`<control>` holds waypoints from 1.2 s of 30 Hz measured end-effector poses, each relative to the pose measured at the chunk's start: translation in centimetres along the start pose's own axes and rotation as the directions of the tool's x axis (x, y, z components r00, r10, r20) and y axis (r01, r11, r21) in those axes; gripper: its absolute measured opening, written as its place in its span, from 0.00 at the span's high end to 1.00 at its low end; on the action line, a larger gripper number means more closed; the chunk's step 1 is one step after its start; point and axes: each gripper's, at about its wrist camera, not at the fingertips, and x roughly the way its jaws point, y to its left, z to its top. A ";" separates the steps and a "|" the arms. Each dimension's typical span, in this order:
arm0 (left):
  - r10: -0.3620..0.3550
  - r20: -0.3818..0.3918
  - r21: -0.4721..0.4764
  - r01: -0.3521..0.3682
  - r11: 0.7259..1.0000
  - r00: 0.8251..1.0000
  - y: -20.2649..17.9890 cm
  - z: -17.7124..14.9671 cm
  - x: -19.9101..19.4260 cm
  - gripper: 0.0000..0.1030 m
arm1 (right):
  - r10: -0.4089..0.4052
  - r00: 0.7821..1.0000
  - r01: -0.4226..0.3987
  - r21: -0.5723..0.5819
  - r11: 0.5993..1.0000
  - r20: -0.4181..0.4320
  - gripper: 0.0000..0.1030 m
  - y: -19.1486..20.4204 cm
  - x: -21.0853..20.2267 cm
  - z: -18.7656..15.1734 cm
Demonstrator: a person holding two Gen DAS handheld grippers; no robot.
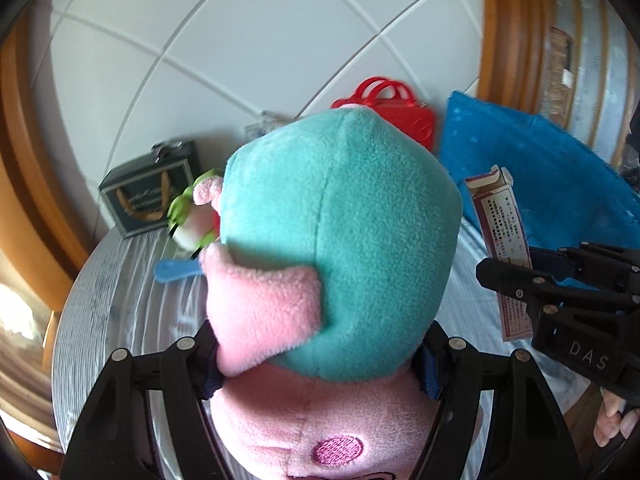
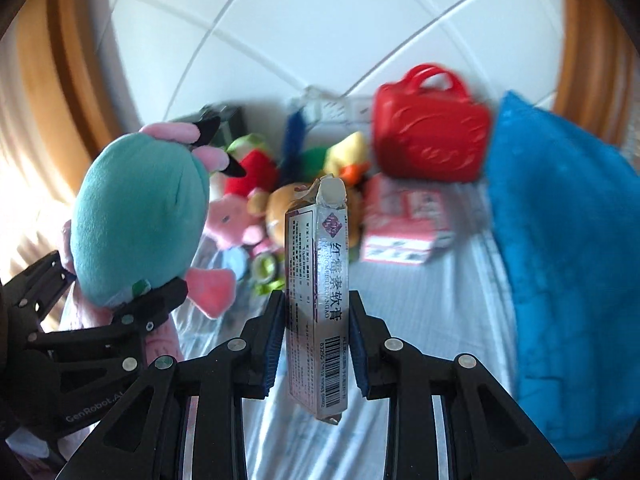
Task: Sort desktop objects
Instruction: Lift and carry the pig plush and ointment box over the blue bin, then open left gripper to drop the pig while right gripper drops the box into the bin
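My left gripper (image 1: 320, 364) is shut on a teal and pink plush toy (image 1: 336, 240), held above the table; the toy fills most of the left wrist view and also shows at the left of the right wrist view (image 2: 136, 216). My right gripper (image 2: 316, 336) is shut on a long silver and purple ointment box (image 2: 318, 288), held upright above the table. The box also shows at the right of the left wrist view (image 1: 504, 248), gripped by the right gripper (image 1: 520, 280).
A pile of small plush toys (image 2: 272, 200) lies at the back of the striped table (image 2: 420, 312). A red plastic handbag (image 2: 432, 136), a red and white carton (image 2: 400, 224), a blue bag (image 2: 568, 248) and a dark gift box (image 1: 148, 196) stand around it.
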 end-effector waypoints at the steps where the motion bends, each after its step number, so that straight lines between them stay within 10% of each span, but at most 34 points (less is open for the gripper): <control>1: -0.009 0.010 0.009 0.009 1.000 1.000 -0.9 0.5 -0.3 0.30 | -0.015 1.000 0.015 0.014 1.000 0.018 0.72 -1.1 -1.1 0.3; 18: -0.122 0.239 0.089 0.103 0.991 0.963 -31.4 19.3 -4.2 0.30 | -0.169 0.955 0.164 0.040 0.986 0.242 0.72 -29.9 -14.9 7.6; 26: -0.179 -0.041 0.030 0.181 0.983 0.983 -45.1 24.7 4.6 0.29 | -0.250 0.965 0.244 0.079 0.966 0.077 0.72 -47.1 -11.4 10.4; 36: -0.089 -0.338 0.170 0.154 0.973 0.937 -54.5 23.9 15.9 0.28 | -0.169 0.966 0.201 0.156 0.967 -0.195 0.71 -57.5 -1.4 7.7</control>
